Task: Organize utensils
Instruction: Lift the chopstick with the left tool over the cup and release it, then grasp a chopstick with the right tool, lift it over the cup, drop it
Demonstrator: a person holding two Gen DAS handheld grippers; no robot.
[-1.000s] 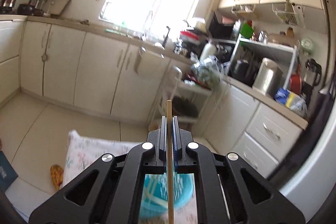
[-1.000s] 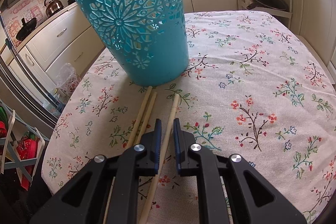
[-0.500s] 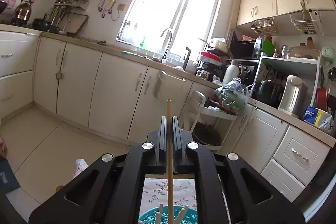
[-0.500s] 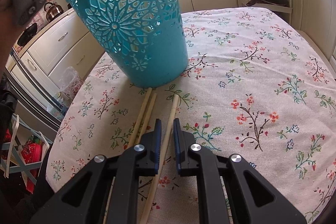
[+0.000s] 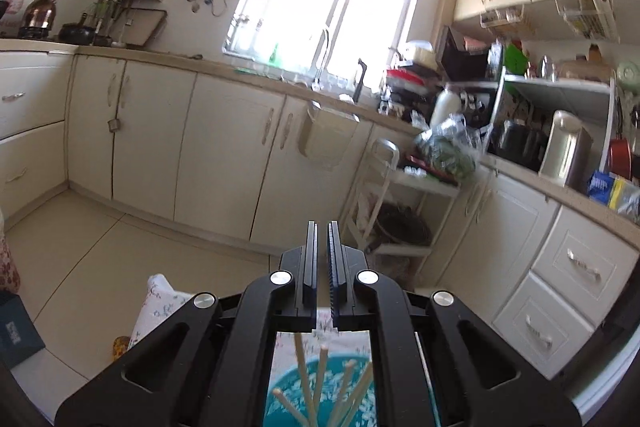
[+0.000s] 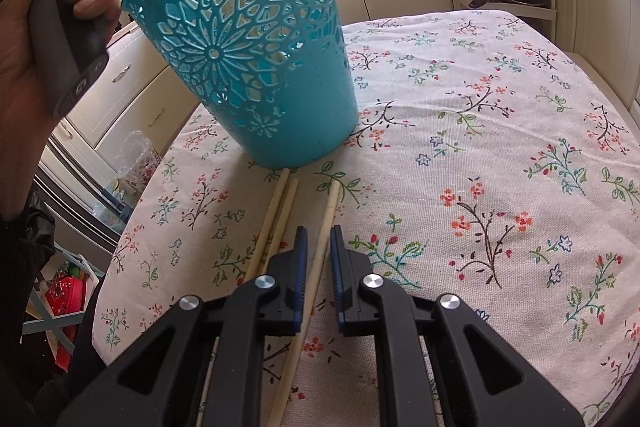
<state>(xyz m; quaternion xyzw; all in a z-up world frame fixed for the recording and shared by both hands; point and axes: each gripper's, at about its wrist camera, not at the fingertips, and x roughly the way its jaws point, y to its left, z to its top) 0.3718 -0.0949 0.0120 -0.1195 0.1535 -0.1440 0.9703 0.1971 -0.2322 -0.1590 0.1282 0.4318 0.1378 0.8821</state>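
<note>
A teal cut-out basket (image 6: 260, 75) stands on the flowered tablecloth (image 6: 480, 147). In the left wrist view its rim (image 5: 288, 383) shows below my left gripper (image 5: 322, 227), with several chopsticks (image 5: 322, 379) standing inside. The left jaws are shut to a thin slit with nothing between them. My right gripper (image 6: 319, 231) hovers low over the table, its jaws slightly apart astride one pale chopstick (image 6: 329, 211); the pads do not press it. Two more chopsticks (image 6: 280, 211) lie just to its left, tips at the basket's foot. A hand (image 6: 48, 39) holds the left gripper's handle beside the basket.
Cream kitchen cabinets and a cluttered counter run along the walls. A white trolley rack (image 5: 400, 195) stands beyond the table. The table's left edge (image 6: 132, 227) drops off near a plastic bag (image 6: 136, 155) on the floor side.
The chopstick that stood in my left jaws has gone from them and stands among those in the basket. The hand on the left gripper came into the right view. The right gripper kept still.
</note>
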